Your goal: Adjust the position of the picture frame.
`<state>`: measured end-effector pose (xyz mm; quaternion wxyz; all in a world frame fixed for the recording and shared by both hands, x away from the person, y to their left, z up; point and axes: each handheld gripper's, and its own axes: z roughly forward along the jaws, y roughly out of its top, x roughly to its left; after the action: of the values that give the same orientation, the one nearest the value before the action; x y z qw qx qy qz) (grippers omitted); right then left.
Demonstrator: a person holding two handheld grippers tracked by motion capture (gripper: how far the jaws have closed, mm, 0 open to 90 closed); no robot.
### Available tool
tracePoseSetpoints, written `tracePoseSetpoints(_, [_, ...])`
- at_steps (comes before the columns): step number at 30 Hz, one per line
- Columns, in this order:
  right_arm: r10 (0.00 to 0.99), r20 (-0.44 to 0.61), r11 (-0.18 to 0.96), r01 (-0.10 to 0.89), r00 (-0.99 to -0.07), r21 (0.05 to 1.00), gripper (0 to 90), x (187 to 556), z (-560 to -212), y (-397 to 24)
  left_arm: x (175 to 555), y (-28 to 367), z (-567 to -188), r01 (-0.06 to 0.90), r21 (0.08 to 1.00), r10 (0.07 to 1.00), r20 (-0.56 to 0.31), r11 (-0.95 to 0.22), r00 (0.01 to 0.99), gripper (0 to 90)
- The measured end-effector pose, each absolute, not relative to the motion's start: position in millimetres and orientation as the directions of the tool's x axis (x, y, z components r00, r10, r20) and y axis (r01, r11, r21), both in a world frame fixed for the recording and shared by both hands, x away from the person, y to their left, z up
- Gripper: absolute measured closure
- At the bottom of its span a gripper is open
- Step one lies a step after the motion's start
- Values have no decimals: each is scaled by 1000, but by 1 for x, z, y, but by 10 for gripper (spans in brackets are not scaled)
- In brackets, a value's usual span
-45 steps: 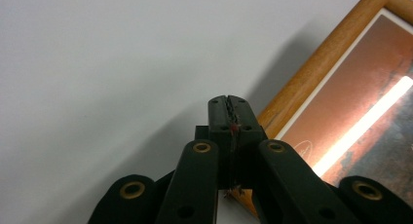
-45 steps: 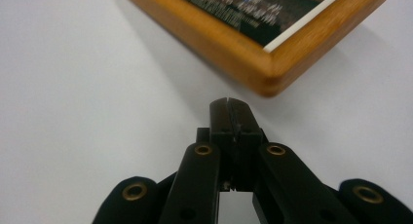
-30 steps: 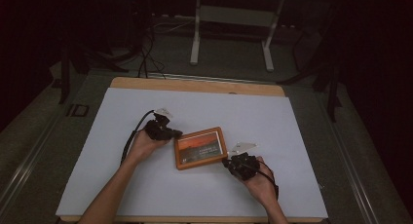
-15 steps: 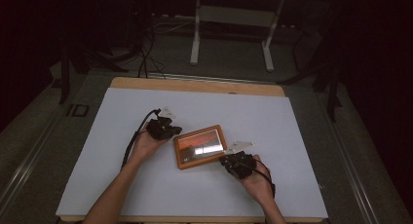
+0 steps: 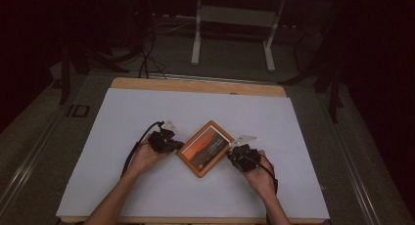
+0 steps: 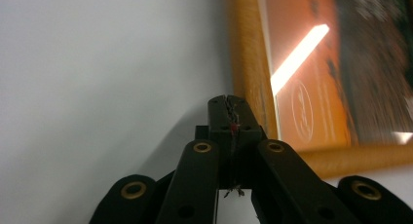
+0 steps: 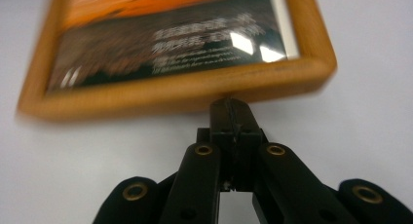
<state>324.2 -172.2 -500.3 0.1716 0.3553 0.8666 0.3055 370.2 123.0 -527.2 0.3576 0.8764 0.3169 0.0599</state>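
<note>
You have the flat rectangular picture frame with the orange wooden border and sunset print [image 5: 205, 148] lying face up on the white table surface [image 5: 122, 117], a little nearer the front edge than the back and roughly midway between the left and right edges. Both tools are clenched on nothing. Your left gripper [image 5: 177, 146] has its closed tips against the frame's left side, near the lower corner in the left gripper view [image 6: 228, 103]. Your right gripper [image 5: 230, 154] sets its shut tips against the opposite border [image 7: 229, 103]; whether they press or merely touch is hard to tell through the blur. With the jaws closed like this you are using them as pushers from two sides, which suits turning or squaring the frame rather than lifting it. Its long axis runs diagonally, from the front-left toward the back-right corner of the surface.
</note>
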Motion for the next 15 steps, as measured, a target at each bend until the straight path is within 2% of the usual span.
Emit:
tracePoseSetpoints(5, [755,-72,531,543,-652,651,900,340,-502,-179,351,117,-529,499,668,568,-137,-551,811,900])
tracePoseSetpoints(7, [771,-59,510,560,-634,654,900,351,-501,-182,332,105,-533,487,663,539,-147,-568,829,900])
tracePoseSetpoints(15, [787,-29,471,569,-617,674,900,369,-503,-185,318,88,-533,465,657,517,-132,-593,846,900])
